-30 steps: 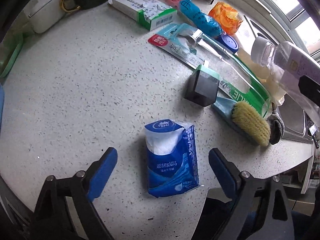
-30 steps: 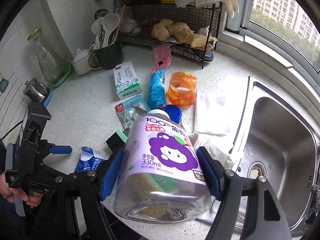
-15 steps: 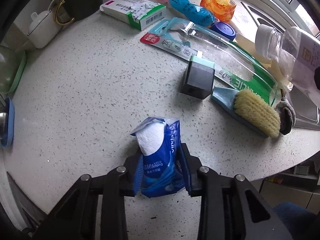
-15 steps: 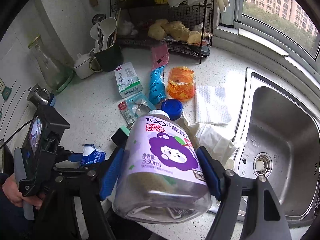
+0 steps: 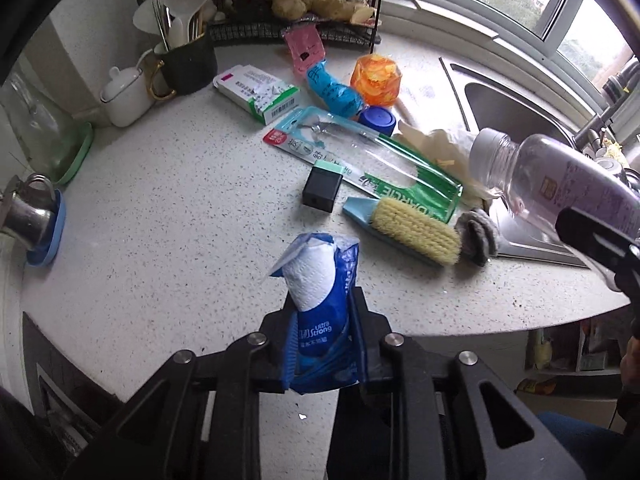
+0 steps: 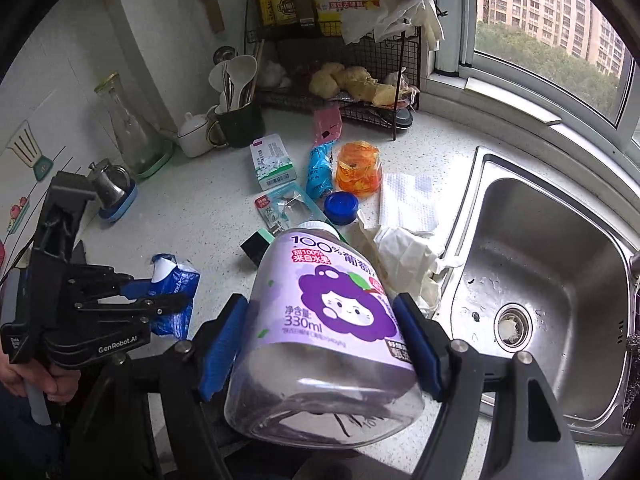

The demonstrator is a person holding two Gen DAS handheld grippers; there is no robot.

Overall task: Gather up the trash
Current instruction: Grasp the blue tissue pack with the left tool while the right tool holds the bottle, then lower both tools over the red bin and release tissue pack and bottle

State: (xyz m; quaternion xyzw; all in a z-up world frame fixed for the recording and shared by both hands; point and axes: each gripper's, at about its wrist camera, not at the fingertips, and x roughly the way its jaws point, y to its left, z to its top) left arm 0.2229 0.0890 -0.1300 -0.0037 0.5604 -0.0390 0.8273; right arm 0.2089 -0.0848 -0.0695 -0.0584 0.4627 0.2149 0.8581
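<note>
A speckled white counter (image 5: 168, 208) runs from a wire rack (image 6: 360, 76) by the window to a steel sink (image 6: 560, 264). The left gripper (image 5: 324, 328) has its fingers pressed together on a blue tissue pack (image 5: 320, 308), lifted off the counter with white tissue poking from its torn top. The right gripper (image 6: 320, 340) clamps a clear bottle (image 6: 332, 320) with a purple label between its blue pads, held above the counter edge just left of the sink, its neck pointing toward the rack. Left of the sink lie crumpled paper (image 6: 404, 264), a blue lid (image 6: 341, 207), an orange cup (image 6: 358, 170), a blue wrapper (image 6: 320, 168), a green-and-white box (image 6: 274, 162), a long clear sleeve (image 5: 360, 156), a black block (image 5: 322, 190) and a brush (image 5: 412, 230). A dark mug of utensils (image 6: 240, 120) stands near the rack.
</note>
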